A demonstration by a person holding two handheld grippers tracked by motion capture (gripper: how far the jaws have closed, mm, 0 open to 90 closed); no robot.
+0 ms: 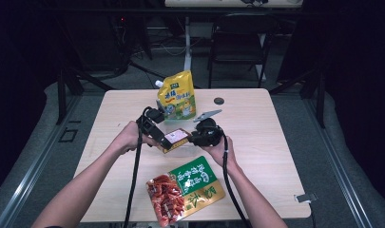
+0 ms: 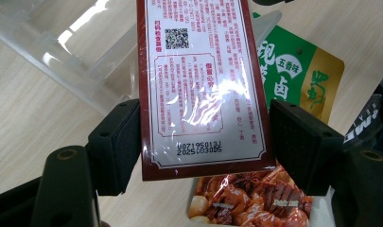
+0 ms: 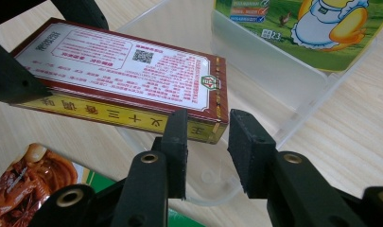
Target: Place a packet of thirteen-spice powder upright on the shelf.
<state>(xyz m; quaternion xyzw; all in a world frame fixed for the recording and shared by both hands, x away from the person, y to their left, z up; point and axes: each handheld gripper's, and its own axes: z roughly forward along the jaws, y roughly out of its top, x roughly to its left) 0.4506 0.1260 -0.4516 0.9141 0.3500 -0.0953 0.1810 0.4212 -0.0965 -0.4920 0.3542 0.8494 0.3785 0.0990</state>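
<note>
The support was a light wooden table (image 1: pixel 256 123). Directly on it stood a yellow spouted pouch (image 1: pixel 178 95) and a clear plastic container (image 3: pixel 274 71). A green snack bag (image 1: pixel 185 189) lay near the front edge. A small dark disc (image 1: pixel 219 100) lay near the far edge.

The table (image 1: pixel 256 142) is seen from above and from the person's side in the high view, at some distance, with the floor and a chair (image 1: pixel 237 42) beyond it taken in; the left gripper view is taken close along its jaws, downward at the tabletop. The right gripper view is taken close and low across the table; the red box (image 1: pixel 175 138) (image 2: pixel 201 85) (image 3: pixel 127 78) and the clear container (image 2: pixel 75 56) (image 3: pixel 274 80) are shared by both gripper views.
</note>
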